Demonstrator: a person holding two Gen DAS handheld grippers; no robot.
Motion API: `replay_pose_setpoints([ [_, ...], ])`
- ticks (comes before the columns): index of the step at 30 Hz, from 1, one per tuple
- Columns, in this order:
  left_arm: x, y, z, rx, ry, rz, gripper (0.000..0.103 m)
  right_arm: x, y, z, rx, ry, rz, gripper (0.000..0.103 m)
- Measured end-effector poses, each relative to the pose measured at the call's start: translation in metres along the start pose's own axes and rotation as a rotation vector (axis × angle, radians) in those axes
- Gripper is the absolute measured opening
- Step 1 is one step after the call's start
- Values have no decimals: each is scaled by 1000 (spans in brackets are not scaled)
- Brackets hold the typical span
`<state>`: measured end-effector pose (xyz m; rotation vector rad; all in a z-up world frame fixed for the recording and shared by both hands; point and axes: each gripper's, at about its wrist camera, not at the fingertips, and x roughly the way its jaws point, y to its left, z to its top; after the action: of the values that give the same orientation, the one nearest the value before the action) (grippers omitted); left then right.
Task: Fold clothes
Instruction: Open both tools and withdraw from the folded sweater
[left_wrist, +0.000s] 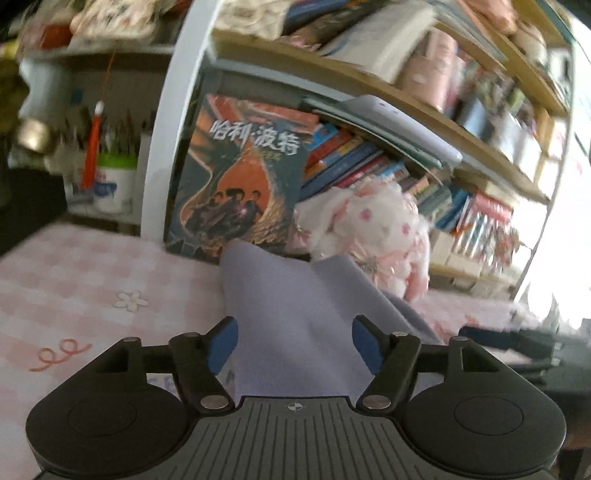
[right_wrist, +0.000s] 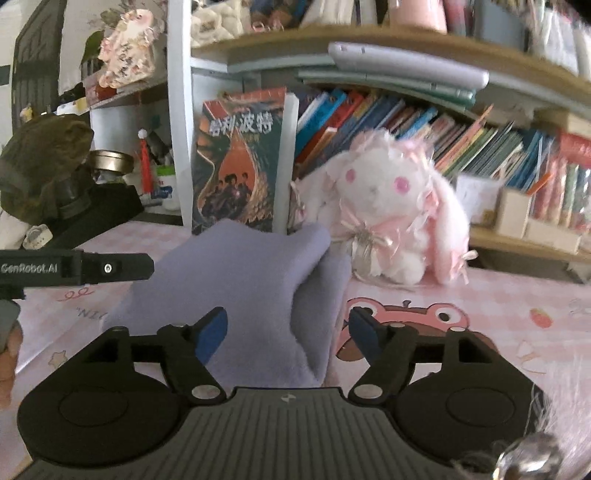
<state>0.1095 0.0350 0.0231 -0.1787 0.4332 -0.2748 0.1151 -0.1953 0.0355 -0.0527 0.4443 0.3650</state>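
A lavender fleece garment (left_wrist: 291, 314) lies folded on the pink checked table cover (left_wrist: 74, 280). My left gripper (left_wrist: 293, 343) is open, its blue-padded fingers either side of the cloth's near part, not closed on it. In the right wrist view the same garment (right_wrist: 243, 291) lies bunched in front of my right gripper (right_wrist: 286, 330), which is open with the cloth between and under its fingers. The left gripper's black finger (right_wrist: 110, 267) reaches in from the left, next to the cloth's left edge.
A white and pink plush rabbit (right_wrist: 391, 218) sits just behind the garment on the right. A book box (right_wrist: 240, 162) stands upright behind it. Bookshelves (right_wrist: 443, 122) fill the back. A black stand with a dark object (right_wrist: 55, 184) sits at the left.
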Motion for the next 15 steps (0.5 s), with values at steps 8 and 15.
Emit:
replay_pose_setpoints([
  [8,-30,-30,-35,120,-3,77,86,-36,17,-28,-3,-66,-83,87],
  [15,-46,-46,-57,178,-6,138,93,-56,17,-54,54,-76,-140,95],
])
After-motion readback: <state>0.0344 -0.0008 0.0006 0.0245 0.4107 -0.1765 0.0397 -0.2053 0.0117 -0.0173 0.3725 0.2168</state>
